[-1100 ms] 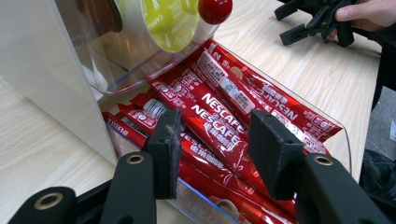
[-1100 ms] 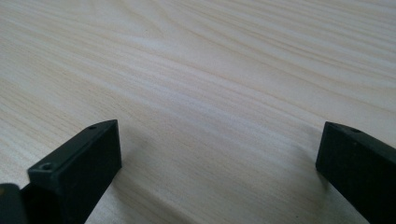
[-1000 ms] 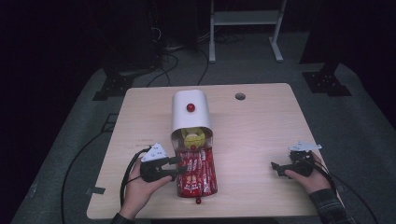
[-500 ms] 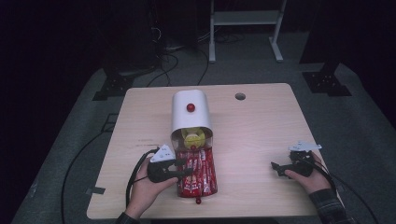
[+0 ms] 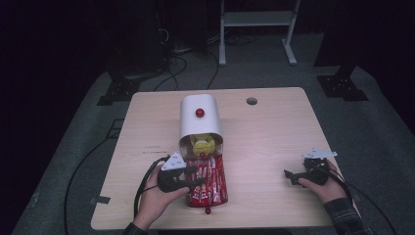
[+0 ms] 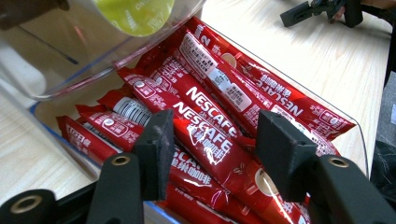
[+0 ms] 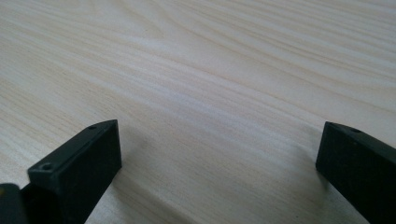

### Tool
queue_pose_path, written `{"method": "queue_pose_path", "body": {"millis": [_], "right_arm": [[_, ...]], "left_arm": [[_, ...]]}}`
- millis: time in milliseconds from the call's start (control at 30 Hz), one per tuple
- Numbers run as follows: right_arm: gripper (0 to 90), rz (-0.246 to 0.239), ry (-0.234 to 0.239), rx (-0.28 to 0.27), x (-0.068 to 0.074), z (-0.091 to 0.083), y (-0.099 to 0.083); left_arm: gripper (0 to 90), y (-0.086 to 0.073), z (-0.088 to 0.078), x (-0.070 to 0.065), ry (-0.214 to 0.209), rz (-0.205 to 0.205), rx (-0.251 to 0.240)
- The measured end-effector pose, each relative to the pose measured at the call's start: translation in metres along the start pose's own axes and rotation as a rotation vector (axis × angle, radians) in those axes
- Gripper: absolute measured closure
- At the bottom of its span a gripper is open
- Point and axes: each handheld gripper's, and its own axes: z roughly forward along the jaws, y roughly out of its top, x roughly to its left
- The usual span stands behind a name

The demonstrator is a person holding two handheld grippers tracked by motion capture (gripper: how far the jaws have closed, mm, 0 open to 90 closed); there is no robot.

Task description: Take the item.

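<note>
Left tongs [image 6: 212, 154] astride sachets [image 6: 205, 135] | sachet ends cut off

In the left gripper view, the yellow-green capsule [image 6: 135, 14] was cut off at twelve o'clock, and the red sachets [image 6: 210, 135] ran off the edge at six o'clock. In the high view, the sachet print was too small to read.

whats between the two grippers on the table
In the high view, the tray of red coffee sticks sits beside the left gripper; from there to the right gripper is bare table.
</note>
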Motion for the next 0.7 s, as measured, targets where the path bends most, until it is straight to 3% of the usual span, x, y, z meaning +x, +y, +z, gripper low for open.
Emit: {"method": "queue_pose_path", "body": {"millis": [133, 167, 367, 633, 700], "right_arm": [[0.0, 0.0, 0.0, 0.0, 0.0, 0.0, 0.0], [0.0, 0.0, 0.0, 0.0, 0.0, 0.0, 0.0], [0.0, 0.0, 0.0, 0.0, 0.0, 0.0, 0.0], [0.0, 0.0, 0.0, 0.0, 0.0, 0.0, 0.0], [0.0, 0.0, 0.0, 0.0, 0.0, 0.0, 0.0]], "left_arm": [[43.8, -0.0006, 0.0022, -0.0026, 0.016, 0.018, 0.002], [49.2, -0.0009, 0.002, -0.0034, 0.04, 0.032, 0.002], [59.4, -0.0016, 0.003, -0.0035, 0.042, 0.031, 0.004], [79.9, -0.0012, 0.0011, 0.0005, 0.02, -0.021, 0.013], [81.3, -0.0005, -0.0004, 0.0007, 0.018, -0.048, 0.014]]}}
